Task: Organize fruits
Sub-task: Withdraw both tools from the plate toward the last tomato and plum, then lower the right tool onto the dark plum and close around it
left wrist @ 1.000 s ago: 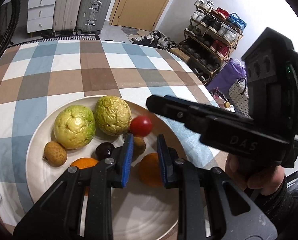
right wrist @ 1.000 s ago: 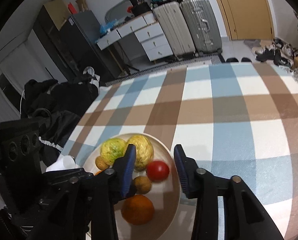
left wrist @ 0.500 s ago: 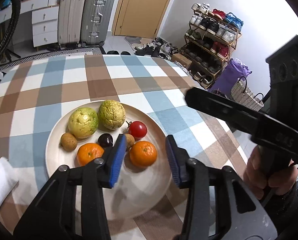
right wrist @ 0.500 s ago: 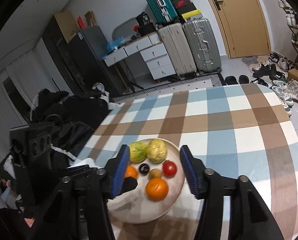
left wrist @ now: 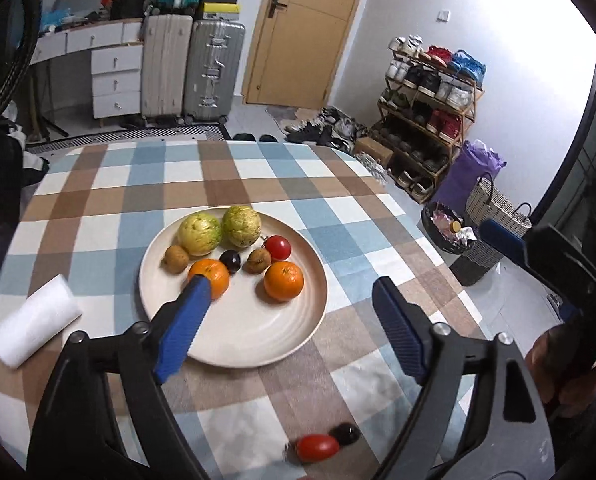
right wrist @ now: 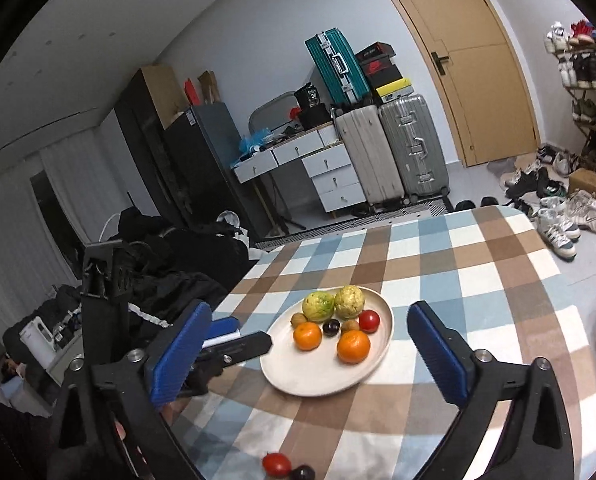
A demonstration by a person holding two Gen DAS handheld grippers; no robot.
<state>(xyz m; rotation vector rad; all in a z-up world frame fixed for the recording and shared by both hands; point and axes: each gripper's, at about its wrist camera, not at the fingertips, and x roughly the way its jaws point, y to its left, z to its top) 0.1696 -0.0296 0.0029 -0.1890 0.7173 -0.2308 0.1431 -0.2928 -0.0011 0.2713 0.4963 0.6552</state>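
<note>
On the far left of the bench, a white roll lies on the checked cloth, just beside the cream plate but apart from it. The left tongs hang released above the plate's near side, blue pads spread wide with nothing between them. On the plate sit two yellow-green guavas at the back, touching each other — in front of them a small brown fruit, an orange, a dark plum, a second brown fruit, a red tomato and a second orange. At the near edge of the bench, off the plate, a loose tomato and a loose dark plum lie touching. To the right, the right tongs are likewise released and empty — held high over the bench, well back from the plate.
</note>
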